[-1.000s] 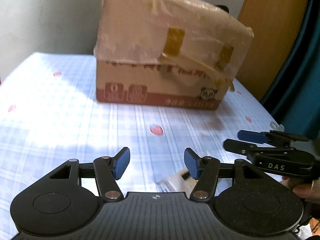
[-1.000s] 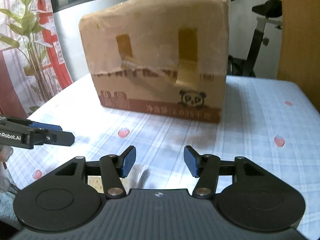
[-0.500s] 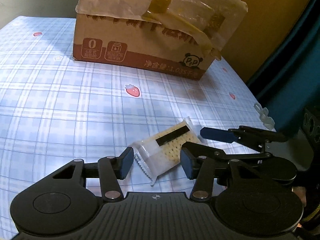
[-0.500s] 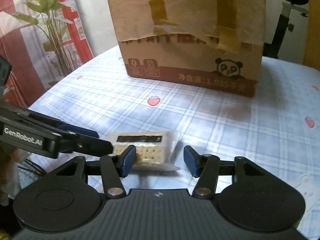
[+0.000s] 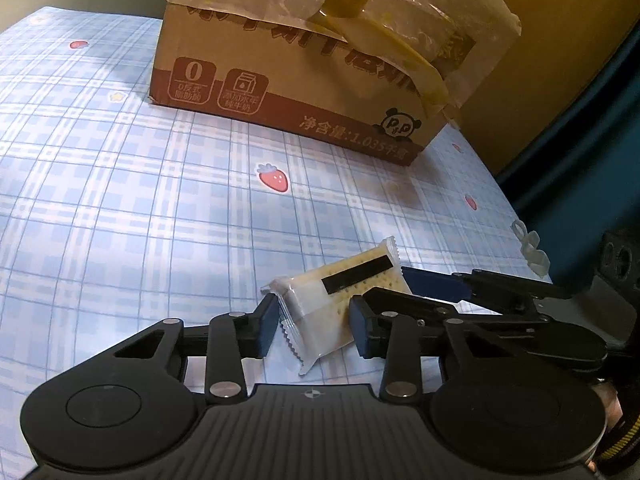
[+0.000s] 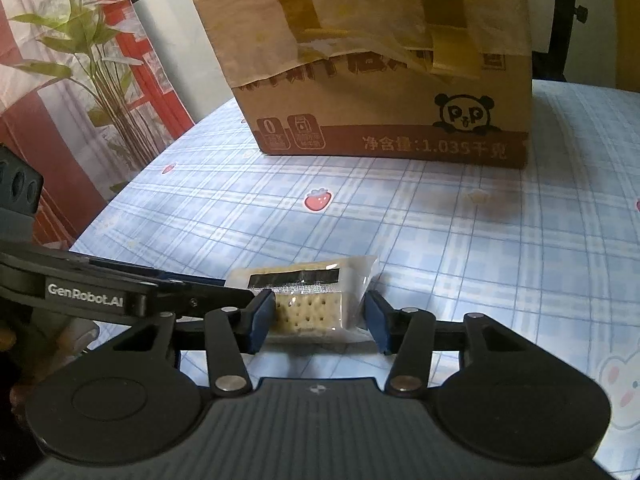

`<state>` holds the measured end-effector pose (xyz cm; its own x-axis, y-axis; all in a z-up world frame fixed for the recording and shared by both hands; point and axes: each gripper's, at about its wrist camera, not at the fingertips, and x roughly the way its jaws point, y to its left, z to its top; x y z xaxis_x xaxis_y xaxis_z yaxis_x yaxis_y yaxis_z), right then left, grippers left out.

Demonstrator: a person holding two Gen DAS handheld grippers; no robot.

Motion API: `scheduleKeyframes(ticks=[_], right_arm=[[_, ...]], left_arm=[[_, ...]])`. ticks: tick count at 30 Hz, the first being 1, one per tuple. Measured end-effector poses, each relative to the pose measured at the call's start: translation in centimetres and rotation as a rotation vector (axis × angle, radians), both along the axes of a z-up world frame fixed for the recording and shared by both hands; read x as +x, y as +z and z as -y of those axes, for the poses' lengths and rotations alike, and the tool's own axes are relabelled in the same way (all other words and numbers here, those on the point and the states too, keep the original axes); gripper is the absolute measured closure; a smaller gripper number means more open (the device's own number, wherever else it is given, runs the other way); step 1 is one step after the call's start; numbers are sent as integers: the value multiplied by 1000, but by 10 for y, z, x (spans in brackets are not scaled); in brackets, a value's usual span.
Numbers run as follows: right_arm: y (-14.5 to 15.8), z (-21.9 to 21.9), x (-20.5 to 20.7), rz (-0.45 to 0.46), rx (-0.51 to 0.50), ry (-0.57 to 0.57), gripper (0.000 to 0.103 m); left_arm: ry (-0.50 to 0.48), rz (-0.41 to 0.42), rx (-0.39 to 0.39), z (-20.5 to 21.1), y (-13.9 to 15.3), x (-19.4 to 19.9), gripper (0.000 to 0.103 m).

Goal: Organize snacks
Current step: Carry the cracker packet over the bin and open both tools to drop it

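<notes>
A clear-wrapped cracker packet (image 5: 340, 300) with a black strip lies on the blue plaid tablecloth (image 5: 120, 200). My left gripper (image 5: 314, 330) straddles its near end; the jaws are closing, and the pads (image 5: 267, 328) sit at the wrapper's edges without squeezing. In the right wrist view the same cracker packet (image 6: 308, 300) lies between the closing jaws of my right gripper (image 6: 319, 324). One pad (image 6: 262, 320) is against the crackers and the other stands just off the loose wrapper end. A tall cardboard box (image 5: 304, 80) with tape and plastic film stands behind.
The cardboard box (image 6: 380, 80) fills the far middle of the table. The table edge runs close on the right, with a small clear plastic piece (image 5: 530, 248) on it, a dark curtain and a wooden door beyond. A potted plant (image 6: 80, 60) stands past the left edge.
Both grippers have tipped downward and sunk toward the table, bringing the cracker packet between their fingers. Both pairs of jaws stand narrower than before. The box has not moved.
</notes>
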<state>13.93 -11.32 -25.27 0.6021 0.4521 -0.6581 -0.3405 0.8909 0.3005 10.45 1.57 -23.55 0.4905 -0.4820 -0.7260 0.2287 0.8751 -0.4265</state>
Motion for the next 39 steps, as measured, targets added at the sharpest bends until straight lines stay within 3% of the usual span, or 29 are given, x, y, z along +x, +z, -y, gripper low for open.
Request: scheduleKeyframes(ticks=[6, 15, 33, 39], right_arm=[[8, 4, 1, 32, 1, -25, 60], [41, 9, 2, 140, 12, -54, 61], [151, 22, 34, 436, 39, -102, 61], [175, 20, 69, 484, 35, -89, 61]], left_arm=[[-23, 33, 20, 7, 10, 4, 64], [-33, 144, 6, 12, 47, 14, 64], [-37, 453, -44, 28, 181, 54, 64], [-33, 477, -38, 26, 205, 91, 64]])
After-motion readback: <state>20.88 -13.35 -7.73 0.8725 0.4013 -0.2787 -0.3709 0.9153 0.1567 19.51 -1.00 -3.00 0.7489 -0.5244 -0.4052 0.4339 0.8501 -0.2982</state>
